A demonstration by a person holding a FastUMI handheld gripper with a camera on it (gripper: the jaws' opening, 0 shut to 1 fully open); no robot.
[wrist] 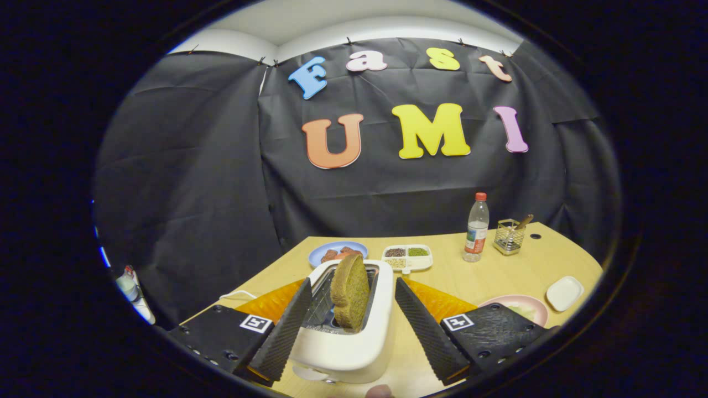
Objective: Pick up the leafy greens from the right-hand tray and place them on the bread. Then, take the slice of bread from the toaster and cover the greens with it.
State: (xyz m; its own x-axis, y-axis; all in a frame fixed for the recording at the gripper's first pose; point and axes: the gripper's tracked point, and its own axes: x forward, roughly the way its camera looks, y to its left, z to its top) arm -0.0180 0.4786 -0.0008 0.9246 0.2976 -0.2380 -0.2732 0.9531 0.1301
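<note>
A white toaster (354, 337) stands on the wooden table (487, 282), between my two fingers. A brown slice of bread (351, 290) stands upright in its slot, with its top half sticking out. My gripper (352, 288) is open, with one finger on each side of the toaster and the slice. Neither finger touches the bread. Beyond the right finger sits a pink plate (534, 307) with something pale on it, partly hidden by the gripper body.
Behind the toaster are a blue plate (323, 251) with reddish food and a white divided tray (426, 261) of grains. A water bottle (476, 228) and a wire basket (509, 236) stand further right. A small white dish (564, 293) lies near the pink plate.
</note>
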